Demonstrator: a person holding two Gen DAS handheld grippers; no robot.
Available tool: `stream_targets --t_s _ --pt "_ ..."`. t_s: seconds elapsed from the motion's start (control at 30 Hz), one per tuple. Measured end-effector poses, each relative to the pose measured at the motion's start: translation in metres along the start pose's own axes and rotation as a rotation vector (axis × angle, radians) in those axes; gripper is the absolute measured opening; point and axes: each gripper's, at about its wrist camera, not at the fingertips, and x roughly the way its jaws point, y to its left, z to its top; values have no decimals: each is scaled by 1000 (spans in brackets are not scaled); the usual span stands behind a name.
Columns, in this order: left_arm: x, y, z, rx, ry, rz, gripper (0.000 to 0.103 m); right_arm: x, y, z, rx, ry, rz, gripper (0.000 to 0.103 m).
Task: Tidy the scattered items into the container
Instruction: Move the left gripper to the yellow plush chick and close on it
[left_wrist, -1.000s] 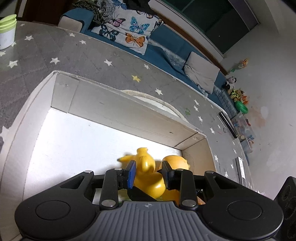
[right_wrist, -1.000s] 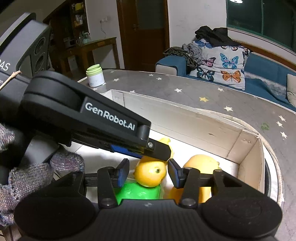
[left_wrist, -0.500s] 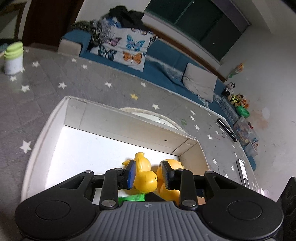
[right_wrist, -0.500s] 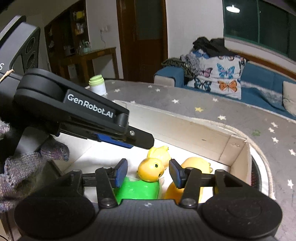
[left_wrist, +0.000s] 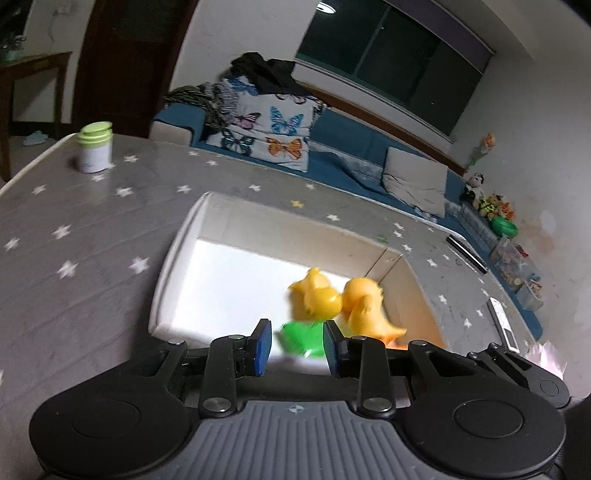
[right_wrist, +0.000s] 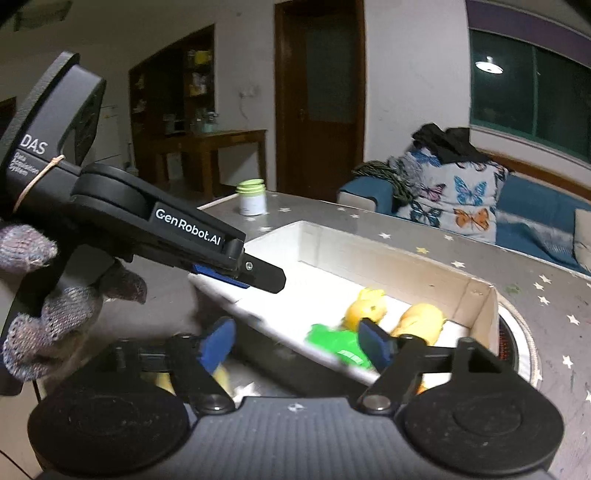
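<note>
1. Toys are now farther from both cameras than a second ago: the box (left_wrist: 173, 280) was filling the left view before, and now its whole near rim shows, with much grey table (left_wrist: 92, 236) around it. I judge that both hands have pulled back and up from the box.
2. Right gripper (right_wrist: 295, 341): its jaws have just been opening. A moment ago they stood narrow around the yellow duck's head; now they are spread wide and nothing is between the pads. The green toy (right_wrist: 332, 341) and the ducks lie beyond them, inside the box.
3. Left gripper (left_wrist: 297, 345): its jaws keep the same partly open gap as before, and I see nothing pinched. The green toy only appears in the gap, down in the box.
4. Task's things: the yellow duck (left_wrist: 314, 297), the orange duck (left_wrist: 364, 304) and the green toy sit together at the right end of the box. This release seems finished, so the drop is done.
5. Something yellow (right_wrist: 221, 378) shows low behind the right gripper's left finger, outside the box; it is too blurred to name. It may be one more item to collect.
6. Pose: both grippers point slanting down toward the box. The left gripper, held by a gloved hand (right_wrist: 55, 314), crosses the upper left of the right view, its tip over the box's near corner.
</note>
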Motion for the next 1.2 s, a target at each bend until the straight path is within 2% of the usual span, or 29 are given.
stream_targets --t_s 0.23,0.43,0.67,0.8,1.1,1.2 --pt "-18 22 -37 -62 14 39 33 4 22 -23 -6 51 55 80" --pt "-33 36 -57 -119 15 37 33 14 35 -37 -5 95 88 80" --pt "-39 39 -68 -140 27 -2 33 30 42 -36 -25 114 117 78" --pt "-32 44 -70 -165 39 5 33 37 45 -38 -18 138 148 74" --pt "-31 53 -72 -198 27 -29 34 29 58 -47 -42 174 217 72" --pt "-31 59 -72 -231 24 -43 34 31 56 -46 -30 171 216 71"
